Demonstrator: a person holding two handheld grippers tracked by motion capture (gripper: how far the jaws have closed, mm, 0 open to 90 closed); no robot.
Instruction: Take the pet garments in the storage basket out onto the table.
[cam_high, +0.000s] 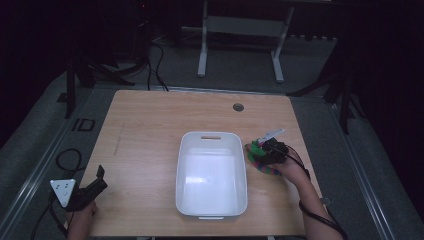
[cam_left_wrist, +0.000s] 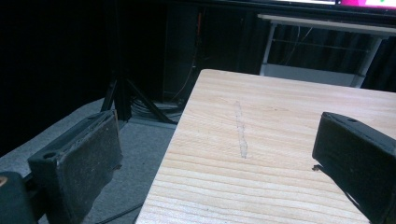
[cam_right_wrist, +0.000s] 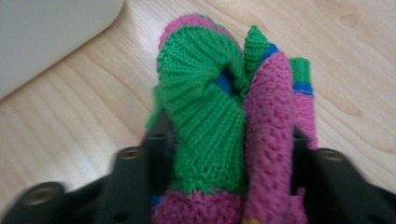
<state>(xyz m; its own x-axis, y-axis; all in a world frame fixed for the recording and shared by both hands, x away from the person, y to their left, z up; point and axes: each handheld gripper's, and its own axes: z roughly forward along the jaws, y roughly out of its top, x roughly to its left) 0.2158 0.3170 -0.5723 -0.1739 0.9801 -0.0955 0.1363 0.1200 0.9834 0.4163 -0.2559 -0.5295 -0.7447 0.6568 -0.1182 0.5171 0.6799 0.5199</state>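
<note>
A knitted piece in green, pink and blue (cam_right_wrist: 219, 116) is pinched between the black jaws of my right gripper (cam_right_wrist: 229, 154). In the high view that gripper (cam_high: 265, 150) holds the knitted piece (cam_high: 257, 152) just off the right side of a white plastic bin (cam_high: 212, 172), which looks empty. My left gripper (cam_high: 92, 187) hovers at the table's front-left corner with its jaws wide apart and nothing between them. In the left gripper view its fingers (cam_left_wrist: 84, 158) frame bare wooden table (cam_left_wrist: 261, 149).
The wooden table (cam_high: 145, 130) has a round cable hole (cam_high: 238, 107) at the back. Cables lie on the grey floor to the left (cam_high: 65, 157). A white metal frame (cam_high: 240, 30) stands behind the table.
</note>
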